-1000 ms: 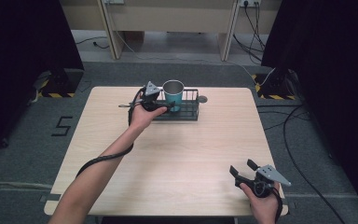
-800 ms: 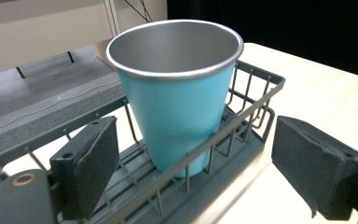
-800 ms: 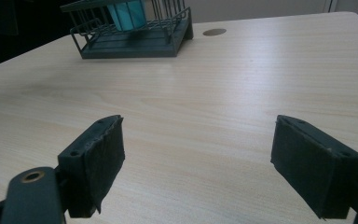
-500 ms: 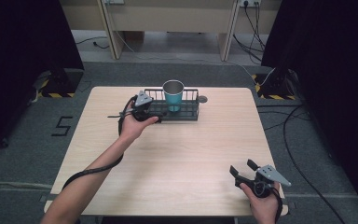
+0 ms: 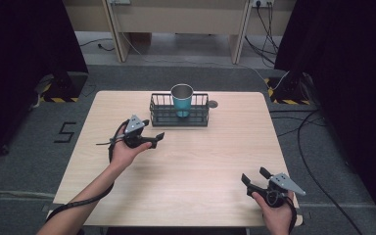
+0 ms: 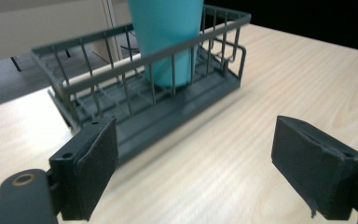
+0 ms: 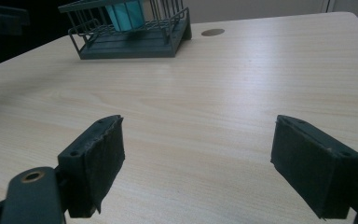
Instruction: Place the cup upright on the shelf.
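The left claw point(image 5: 152, 138) was spread wide and held nothing, poised over the bench point(image 5: 196, 171) just short of the rack point(image 5: 179, 116), jaws pointing toward it. A teal cup point(image 5: 181, 99) stood upright inside the rack at the bench's far edge. The right claw point(image 5: 254, 176), also wide and empty, was near the bench's near right corner, well apart from the rack.

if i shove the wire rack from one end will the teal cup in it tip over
Probably not right out: the teal cup stands upright inside the wire rack, whose rails would likely catch it. It is tall and rises well above them, so it may wobble. The rack looks rigid, likely sliding on the smooth table.
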### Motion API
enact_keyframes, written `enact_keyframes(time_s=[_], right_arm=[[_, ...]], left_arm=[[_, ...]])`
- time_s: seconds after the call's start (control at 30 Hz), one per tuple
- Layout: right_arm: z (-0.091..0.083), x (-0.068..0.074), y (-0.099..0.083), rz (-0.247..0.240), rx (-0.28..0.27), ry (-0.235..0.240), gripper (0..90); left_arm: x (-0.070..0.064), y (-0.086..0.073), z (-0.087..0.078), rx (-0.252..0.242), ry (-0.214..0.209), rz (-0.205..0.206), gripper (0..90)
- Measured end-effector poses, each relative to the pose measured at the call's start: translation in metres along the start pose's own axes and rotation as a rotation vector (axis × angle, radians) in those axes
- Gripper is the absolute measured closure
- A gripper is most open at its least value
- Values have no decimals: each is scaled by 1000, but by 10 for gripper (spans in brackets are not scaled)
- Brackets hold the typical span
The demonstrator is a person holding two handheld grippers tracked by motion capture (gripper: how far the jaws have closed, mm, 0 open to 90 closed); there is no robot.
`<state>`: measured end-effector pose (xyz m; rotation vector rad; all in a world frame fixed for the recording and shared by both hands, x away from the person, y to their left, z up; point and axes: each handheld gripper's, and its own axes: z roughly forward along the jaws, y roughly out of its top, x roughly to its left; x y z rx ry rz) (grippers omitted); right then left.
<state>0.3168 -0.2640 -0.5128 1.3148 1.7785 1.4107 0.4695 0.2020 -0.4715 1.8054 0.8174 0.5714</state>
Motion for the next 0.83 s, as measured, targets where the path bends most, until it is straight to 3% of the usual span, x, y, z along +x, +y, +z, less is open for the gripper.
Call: enact_keyframes(time_s=[0.37,0.63,0.83], right_arm=[[0,-1,0,1,-4,-6,180],[0,0,0,-3,-4,-7,180],[0,0,0,-1,-1,-1,180]], left_arm=[[-1,-31,-28,14,5,4,144],[-7,-50,-43,16,-5,-31,144],[-10,-54,-48,-12,-16,-45,145]])
